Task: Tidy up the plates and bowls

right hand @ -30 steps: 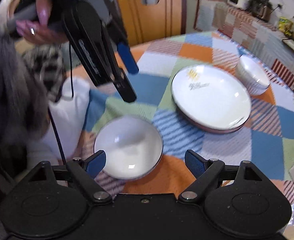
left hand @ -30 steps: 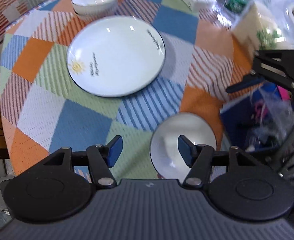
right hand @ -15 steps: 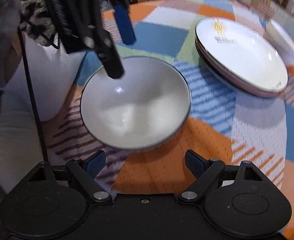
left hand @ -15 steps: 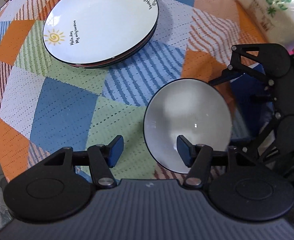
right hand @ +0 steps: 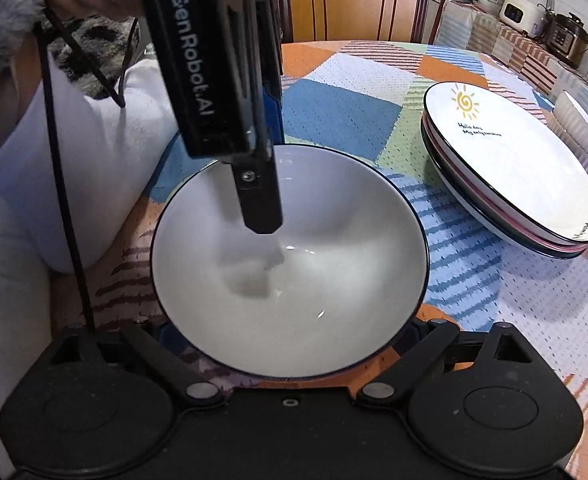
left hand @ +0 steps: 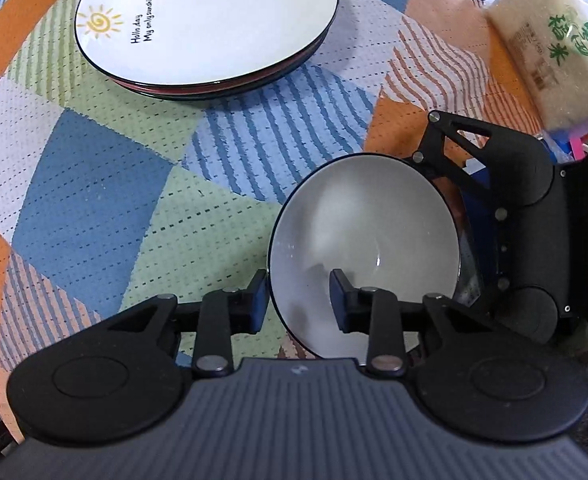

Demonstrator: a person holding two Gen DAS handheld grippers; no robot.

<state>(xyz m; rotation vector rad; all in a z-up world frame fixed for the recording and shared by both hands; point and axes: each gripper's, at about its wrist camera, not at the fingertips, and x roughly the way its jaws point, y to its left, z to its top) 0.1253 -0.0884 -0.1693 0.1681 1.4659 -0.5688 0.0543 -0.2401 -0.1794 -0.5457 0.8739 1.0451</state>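
A white ceramic bowl with a thin dark rim (right hand: 289, 272) sits on the round table's patchwork cloth (left hand: 93, 216), close to the table's edge by the person. The left gripper (left hand: 300, 304) straddles the bowl's rim: 1 blue-padded finger is inside the bowl, the other outside it, and the jaws are closing with the rim between them, the pads not yet pressing on it. The right gripper (right hand: 289, 330) reaches under the bowl's opposite side with its jaws spread wide and opening; its fingertips are hidden beneath the bowl, so contact cannot be told. Well apart from the bowl stands a stack of white plates with a yellow sun print (left hand: 209, 24). A packet of rice (left hand: 550, 56) lies near the table's edge.
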